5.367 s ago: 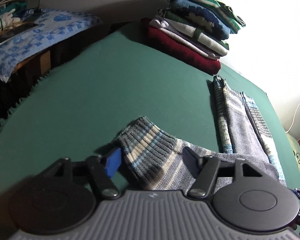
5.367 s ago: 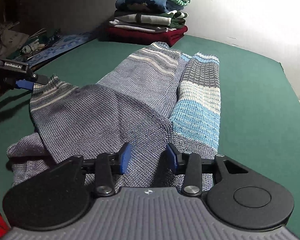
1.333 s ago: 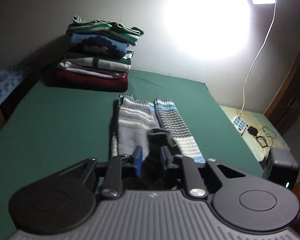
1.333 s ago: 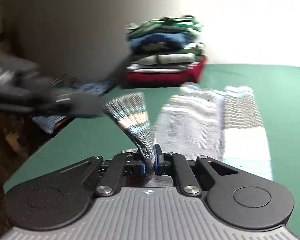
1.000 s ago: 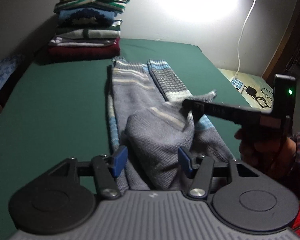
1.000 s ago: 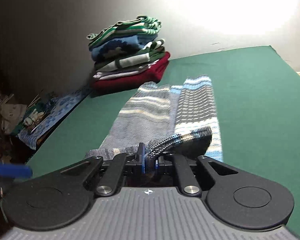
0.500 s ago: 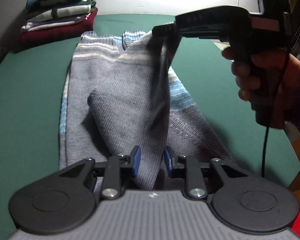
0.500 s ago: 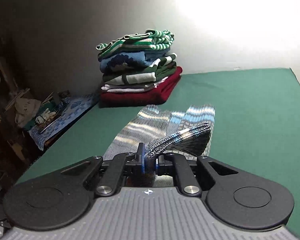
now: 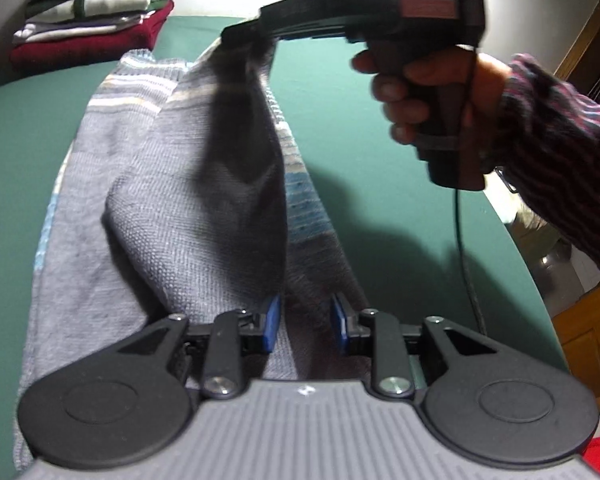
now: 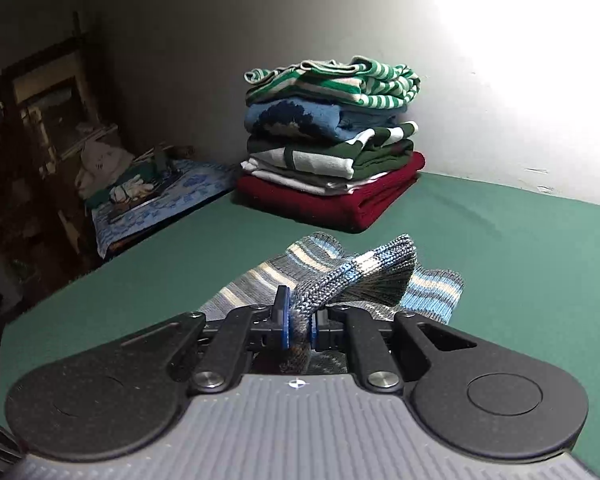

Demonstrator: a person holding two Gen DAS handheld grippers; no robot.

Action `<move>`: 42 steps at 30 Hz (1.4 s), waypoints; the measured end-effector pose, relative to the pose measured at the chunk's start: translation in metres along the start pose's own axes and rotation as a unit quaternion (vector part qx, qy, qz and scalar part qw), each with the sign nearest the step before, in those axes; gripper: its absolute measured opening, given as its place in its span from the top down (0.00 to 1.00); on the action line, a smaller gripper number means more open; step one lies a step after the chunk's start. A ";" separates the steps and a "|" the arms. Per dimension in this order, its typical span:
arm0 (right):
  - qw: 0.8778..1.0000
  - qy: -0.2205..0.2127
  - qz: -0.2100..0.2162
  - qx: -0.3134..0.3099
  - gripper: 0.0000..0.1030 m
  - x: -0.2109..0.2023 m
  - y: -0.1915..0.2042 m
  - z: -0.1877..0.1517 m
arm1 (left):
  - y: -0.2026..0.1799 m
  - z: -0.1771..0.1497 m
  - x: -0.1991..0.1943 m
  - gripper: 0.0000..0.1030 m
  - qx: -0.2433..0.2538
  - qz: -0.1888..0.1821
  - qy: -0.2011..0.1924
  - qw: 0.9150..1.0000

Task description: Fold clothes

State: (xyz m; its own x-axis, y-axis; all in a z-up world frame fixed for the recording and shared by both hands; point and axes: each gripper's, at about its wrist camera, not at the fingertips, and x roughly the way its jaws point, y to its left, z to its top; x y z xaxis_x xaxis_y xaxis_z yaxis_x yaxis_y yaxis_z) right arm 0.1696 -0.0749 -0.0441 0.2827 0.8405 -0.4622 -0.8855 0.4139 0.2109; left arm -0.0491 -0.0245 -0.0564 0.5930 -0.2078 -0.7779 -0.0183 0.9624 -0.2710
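Lifting the ribbed end of the grey striped sweater off the green worktop, you had your right gripper pinched tight on it, hadn't you? Its fingers were shut on the knit, and that end pointed toward the stack of folded clothes.

Yes, and I'd judge you held it up so the fabric could be carried over toward the stack as one clean fold. The rest of the sweater lay flat on the worktop, lengthwise, its far end just short of the stack.

And your left gripper, at the end farthest from the stack?

You had its fingers partly apart; they had just been opening a little, with knit lying between them, but the pads did not visibly press it. I'd guess you kept them there to pin or catch the near edge while the raised part hung taut.

Your right hand was above the sweater, on the side away from the stack.
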 end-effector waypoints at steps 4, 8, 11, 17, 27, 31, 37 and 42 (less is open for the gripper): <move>1.000 0.006 0.018 0.009 0.91 0.015 -0.017 0.001 | -0.006 0.005 0.009 0.70 -0.007 0.002 0.004 1.000; 0.999 0.021 0.023 0.014 0.90 0.031 -0.030 -0.001 | -0.014 0.008 0.014 0.67 -0.006 0.004 0.008 1.000; 0.999 0.036 0.015 0.022 0.89 0.040 -0.039 -0.009 | -0.015 0.009 0.019 0.65 -0.008 0.000 0.011 1.000; 0.995 0.039 0.011 0.089 0.65 0.041 -0.060 -0.022 | -0.017 0.013 0.022 0.61 -0.005 -0.012 0.020 1.000; 0.971 0.021 0.025 0.236 0.64 0.049 -0.089 -0.027 | -0.012 0.012 0.018 0.49 -0.003 -0.021 0.016 1.000; 0.973 -0.008 0.032 0.229 0.92 0.044 -0.084 -0.024 | -0.015 0.008 0.019 0.52 0.005 -0.017 0.013 1.000; 0.988 -0.018 -0.023 0.152 0.93 0.045 -0.071 -0.012 | -0.017 0.003 0.019 0.52 -0.007 -0.055 0.021 0.998; 0.993 0.008 -0.074 0.095 0.90 0.062 -0.068 -0.021 | -0.029 0.002 0.016 0.52 0.003 -0.061 0.024 0.998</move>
State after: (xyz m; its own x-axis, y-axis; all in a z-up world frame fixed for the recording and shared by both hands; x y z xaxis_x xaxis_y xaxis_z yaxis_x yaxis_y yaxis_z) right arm 0.2393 -0.0578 -0.1055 0.3970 0.7613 -0.5126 -0.7496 0.5912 0.2975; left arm -0.0376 -0.0555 -0.0603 0.5511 -0.3316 -0.7657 0.0570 0.9305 -0.3619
